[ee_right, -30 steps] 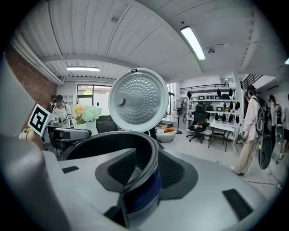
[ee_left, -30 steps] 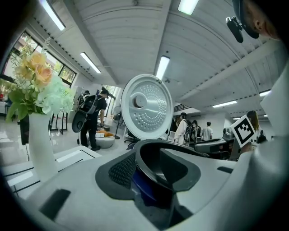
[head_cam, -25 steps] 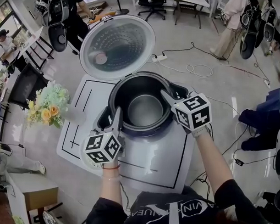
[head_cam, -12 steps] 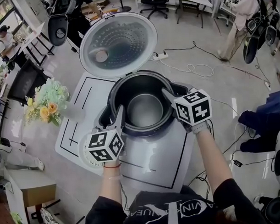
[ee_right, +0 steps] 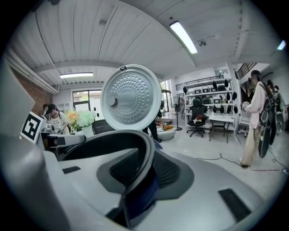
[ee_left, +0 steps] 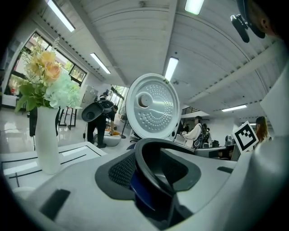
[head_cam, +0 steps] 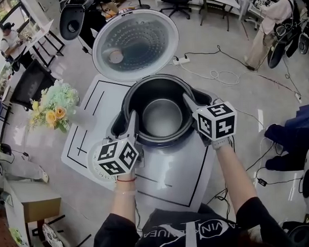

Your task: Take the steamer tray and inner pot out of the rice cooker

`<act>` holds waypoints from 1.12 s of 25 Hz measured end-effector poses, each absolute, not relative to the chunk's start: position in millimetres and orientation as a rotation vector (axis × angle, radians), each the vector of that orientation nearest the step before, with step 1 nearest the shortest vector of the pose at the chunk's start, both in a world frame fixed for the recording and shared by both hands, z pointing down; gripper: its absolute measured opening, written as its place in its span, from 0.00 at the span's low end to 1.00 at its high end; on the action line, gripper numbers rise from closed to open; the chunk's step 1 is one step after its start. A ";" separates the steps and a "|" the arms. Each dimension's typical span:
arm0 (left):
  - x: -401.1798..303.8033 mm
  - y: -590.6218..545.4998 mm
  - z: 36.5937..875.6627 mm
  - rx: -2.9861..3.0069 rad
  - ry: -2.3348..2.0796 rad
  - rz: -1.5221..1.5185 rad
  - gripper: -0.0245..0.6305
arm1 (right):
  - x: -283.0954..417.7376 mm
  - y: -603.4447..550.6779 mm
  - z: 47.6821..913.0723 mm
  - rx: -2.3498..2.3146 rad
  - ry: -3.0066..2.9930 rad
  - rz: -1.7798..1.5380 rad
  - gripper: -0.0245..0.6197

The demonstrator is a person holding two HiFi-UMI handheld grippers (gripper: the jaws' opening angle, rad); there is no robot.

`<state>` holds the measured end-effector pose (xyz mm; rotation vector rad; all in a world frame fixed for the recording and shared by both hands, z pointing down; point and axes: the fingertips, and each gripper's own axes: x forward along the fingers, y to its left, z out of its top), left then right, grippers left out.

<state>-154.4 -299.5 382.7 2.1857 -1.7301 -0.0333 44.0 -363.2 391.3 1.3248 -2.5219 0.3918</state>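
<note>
Pot [head_cam: 162, 120] rim sits between both jaw pairs: left gripper [head_cam: 132, 120] at 8 o'clock, right gripper [head_cam: 189, 102] at 3. Jaws just been closing, still apart, not clamped.

My left gripper [head_cam: 132, 121] and right gripper [head_cam: 188, 101], held out on bare forearms and tipped slightly down, straddle opposite sides of the inner pot [head_cam: 158, 97] rim. Both pairs of jaws have just been closing. I cannot tell whether the pads press yet.
</note>
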 end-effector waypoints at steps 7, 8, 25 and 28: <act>-154.4 -300.5 382.2 2.153 -1.742 -0.031 0.26 | 44.2 -366.4 390.6 1.334 -2.526 0.367 0.20; -154.4 -300.2 382.0 2.149 -1.738 -0.038 0.26 | 44.4 -366.1 390.2 1.336 -2.532 0.374 0.20; -151.8 -293.4 353.5 2.187 -1.771 -0.178 0.23 | 51.4 -370.5 378.1 1.390 -2.593 0.471 0.17; -149.9 -295.5 336.1 2.229 -1.785 -0.185 0.23 | 53.2 -372.5 368.1 1.414 -2.614 0.485 0.17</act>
